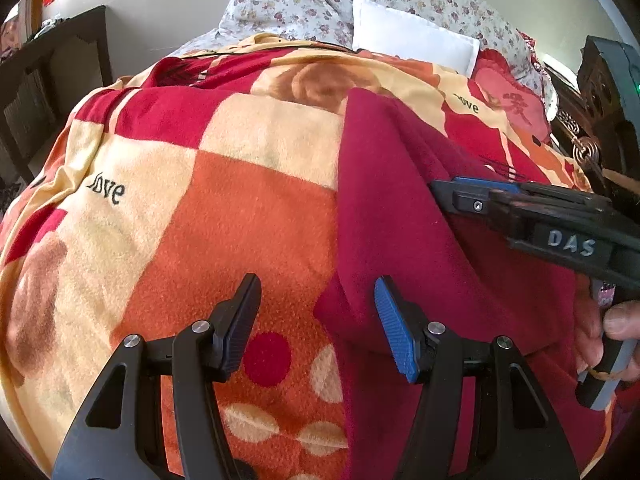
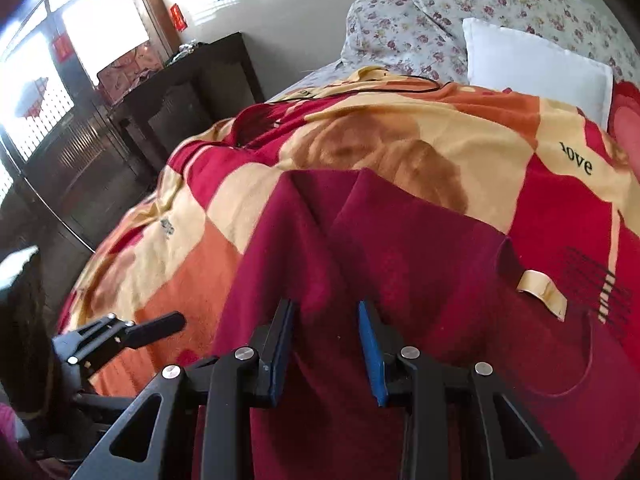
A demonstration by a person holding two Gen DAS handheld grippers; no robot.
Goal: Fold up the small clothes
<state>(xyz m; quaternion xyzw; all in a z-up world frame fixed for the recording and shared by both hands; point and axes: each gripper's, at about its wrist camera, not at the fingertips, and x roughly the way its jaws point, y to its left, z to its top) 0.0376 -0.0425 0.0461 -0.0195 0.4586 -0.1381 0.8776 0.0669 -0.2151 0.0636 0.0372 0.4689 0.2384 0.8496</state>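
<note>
While both tongs (image 1: 316,324) (image 2: 326,346) gape empty, the maroon garment (image 1: 400,208) lies lengthwise toward the pillows (image 1: 412,40)

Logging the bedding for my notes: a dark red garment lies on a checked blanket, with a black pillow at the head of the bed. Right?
Not quite: the pillow is white, not black, as the right wrist view shows. The dark red garment does lie on the checked blanket.
</note>
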